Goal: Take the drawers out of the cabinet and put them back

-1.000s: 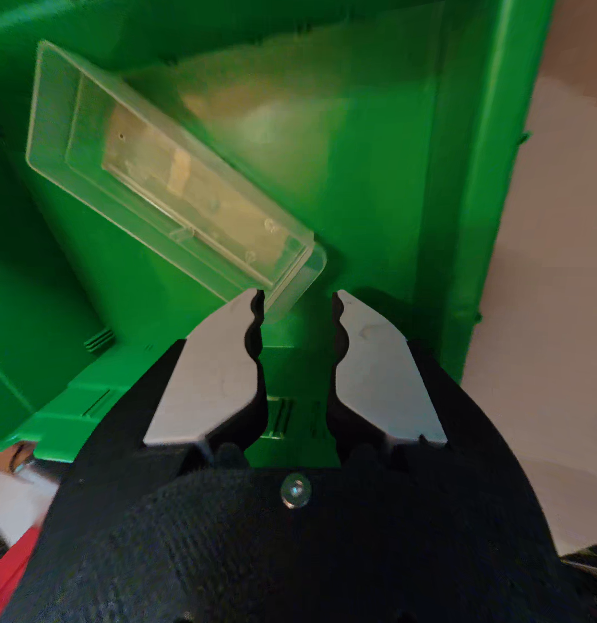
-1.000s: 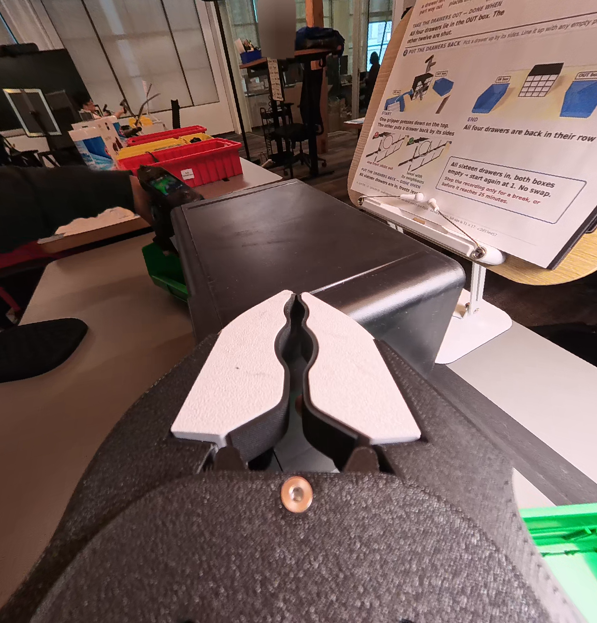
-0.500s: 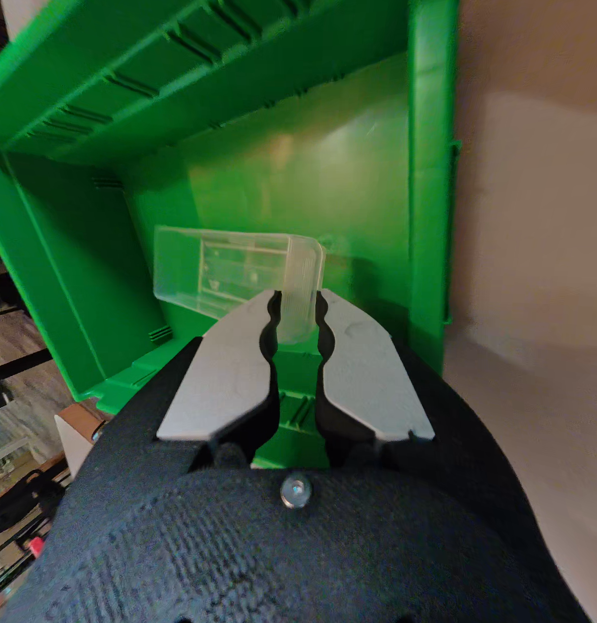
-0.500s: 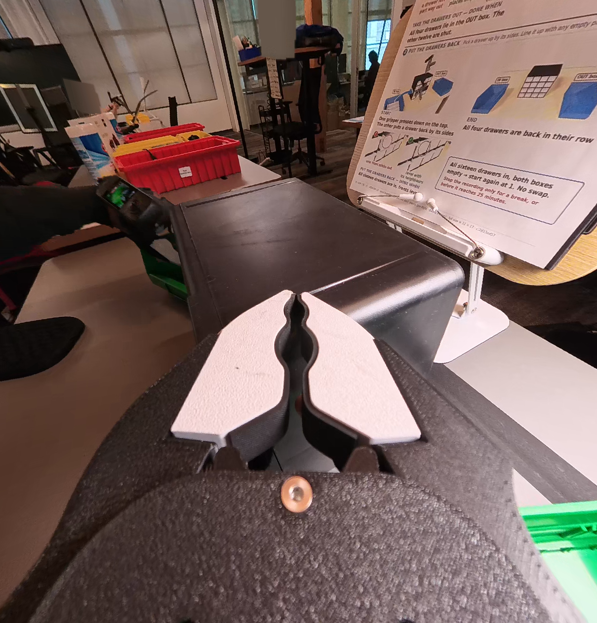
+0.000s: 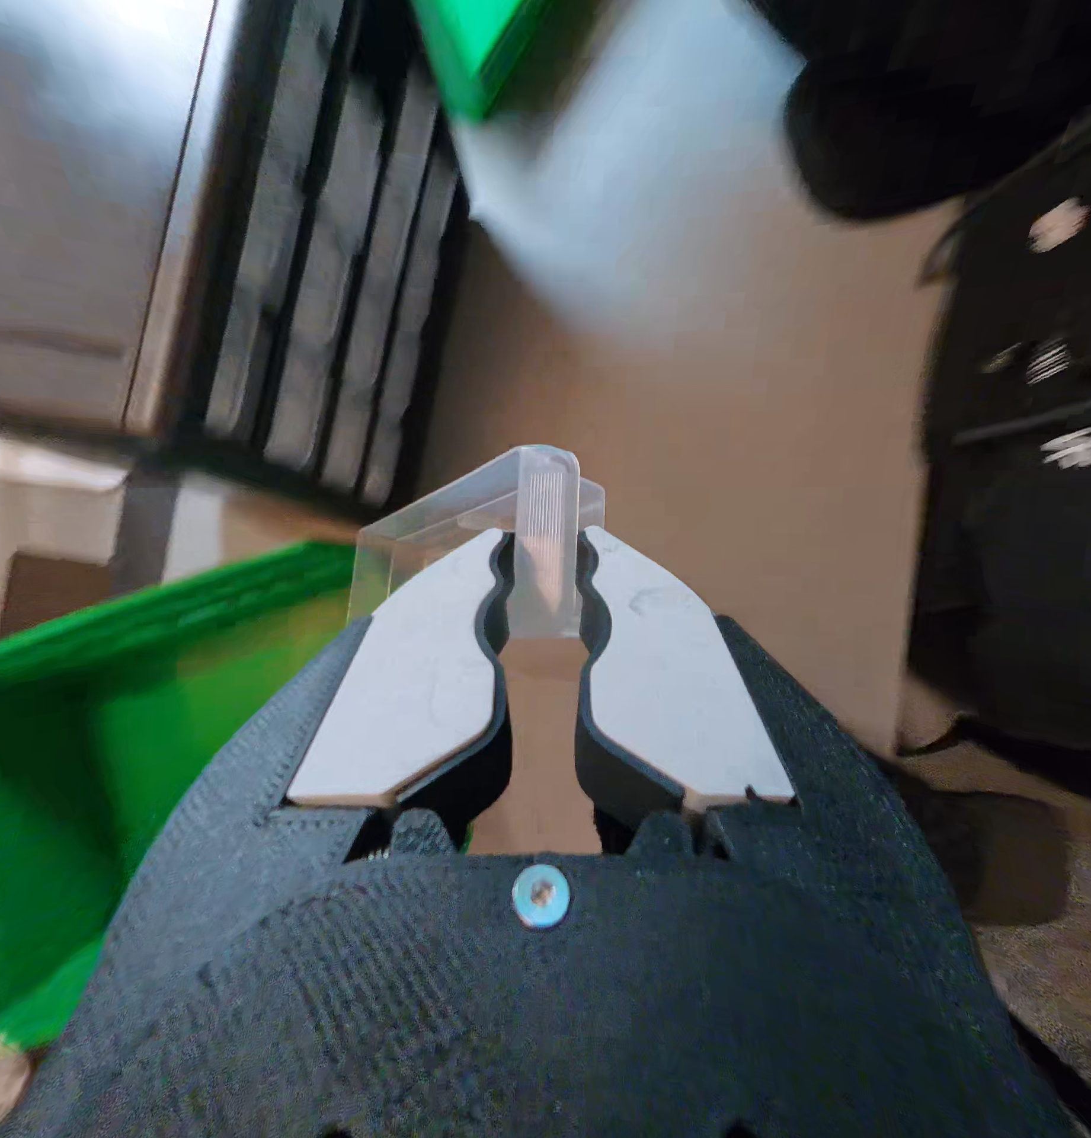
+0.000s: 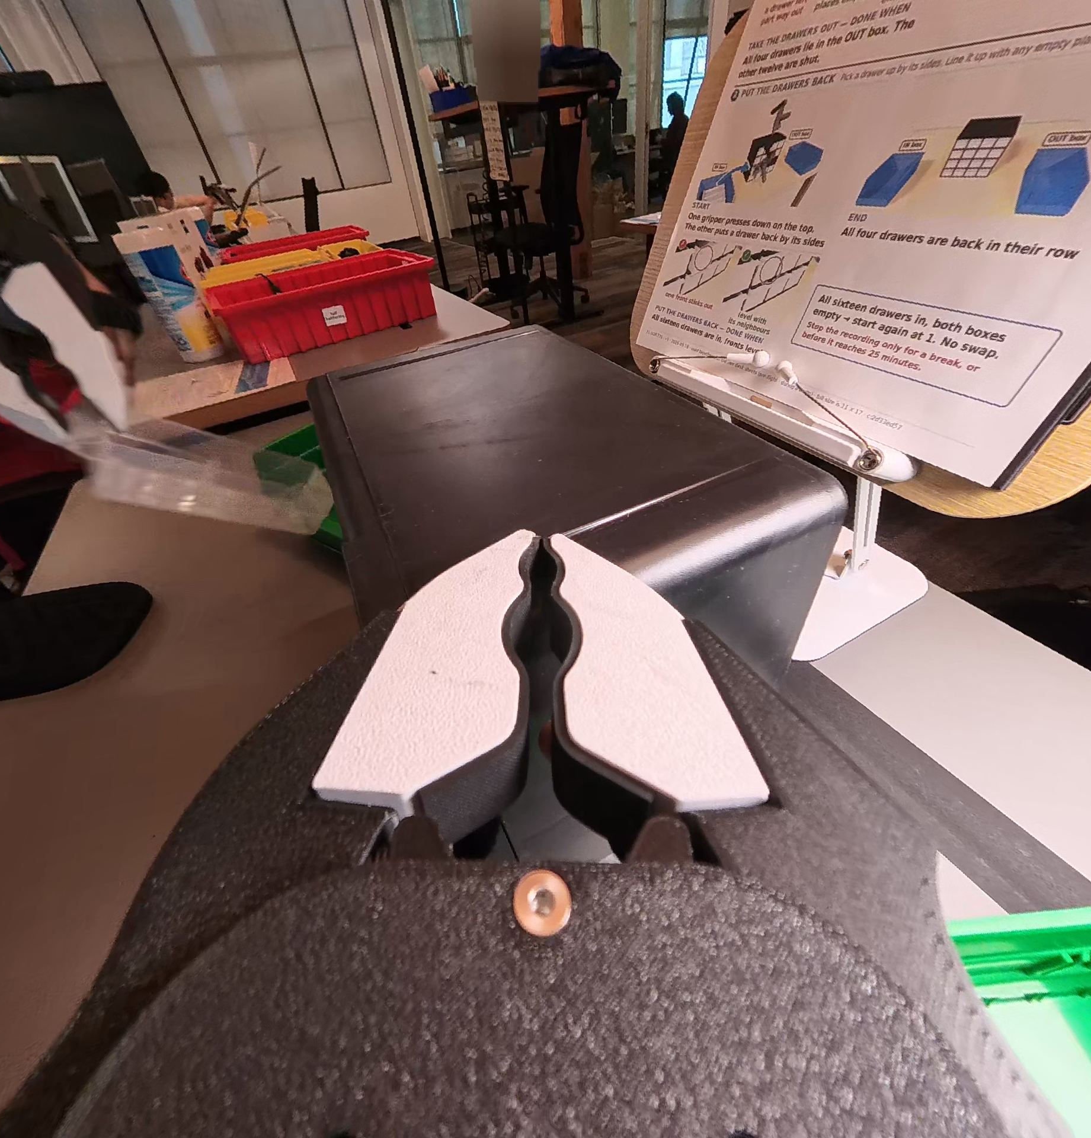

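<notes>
My left gripper (image 5: 543,542) is shut on the handle of a clear plastic drawer (image 5: 463,511) and holds it in the air above the table, past the green bin (image 5: 87,696). The black cabinet (image 5: 321,246) with its rows of drawers stands blurred ahead on the left. In the right wrist view the same drawer (image 6: 204,474) shows blurred at the left, beside the cabinet (image 6: 530,431). My right gripper (image 6: 541,545) is shut and empty, and it rests on the cabinet's top near its front right corner.
A second green bin (image 6: 1047,1010) lies at the lower right. An instruction sheet on a white stand (image 6: 887,246) is behind the cabinet on the right. Red and yellow bins (image 6: 321,295) sit on a far table. A black pad (image 6: 50,634) lies on the table at left.
My left gripper closed on the clear drawer in the green bin, lifted it out and swung it toward the cabinet. My right gripper stayed shut on the cabinet top.
</notes>
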Motion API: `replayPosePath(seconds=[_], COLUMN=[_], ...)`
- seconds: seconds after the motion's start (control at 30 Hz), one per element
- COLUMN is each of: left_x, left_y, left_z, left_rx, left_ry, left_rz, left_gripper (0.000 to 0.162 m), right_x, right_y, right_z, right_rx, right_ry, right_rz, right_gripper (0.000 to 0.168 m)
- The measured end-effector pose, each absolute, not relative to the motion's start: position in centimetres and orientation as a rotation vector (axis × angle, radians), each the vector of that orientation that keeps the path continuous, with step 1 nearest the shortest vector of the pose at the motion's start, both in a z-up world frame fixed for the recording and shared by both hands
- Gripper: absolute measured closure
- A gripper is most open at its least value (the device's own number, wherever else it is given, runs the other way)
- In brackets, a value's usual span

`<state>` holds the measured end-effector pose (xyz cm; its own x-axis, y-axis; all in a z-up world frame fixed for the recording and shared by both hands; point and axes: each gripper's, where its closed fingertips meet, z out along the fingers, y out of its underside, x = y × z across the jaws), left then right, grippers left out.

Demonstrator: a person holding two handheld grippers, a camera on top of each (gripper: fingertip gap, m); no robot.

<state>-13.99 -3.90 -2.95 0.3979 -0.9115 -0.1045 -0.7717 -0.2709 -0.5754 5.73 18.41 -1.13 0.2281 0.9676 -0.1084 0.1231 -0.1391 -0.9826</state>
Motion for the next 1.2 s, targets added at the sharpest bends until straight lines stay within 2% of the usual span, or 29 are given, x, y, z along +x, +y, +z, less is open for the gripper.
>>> replayPosePath(seconds=[0.03,0.23,0.47,0.7,1.2], left_x=[-12.3,-4.5,2.1,6.4,8.6], left_y=[-4.4,-4.8,-1.6,1.6,3.3], left_z=[-2.1,0.1,0.1,0.5,-3.9], left_rx=[-2.068,-1.863,-1.737,-1.678,-1.491], left_ry=[1.437,1.467,1.477,1.434,1.553], left_rz=[-0.425,-0.721,-0.726,-0.609,-0.168], left_gripper=[0.143,0.143,0.143,0.143,0.143], right_x=[5.7,5.7,5.7,5.7,5.7], right_y=[18.4,18.4,18.4,18.4,18.4], right_z=[-1.1,-1.1,-1.1,-1.1,-1.2], right_rx=[-1.501,-1.501,-1.501,-1.5,-1.501], right_ry=[-1.077,-1.081,-1.09,-1.095,-1.099], right_rz=[1.059,1.05,1.042,1.039,1.029], right_gripper=[0.168,0.168,0.168,0.168,0.168])
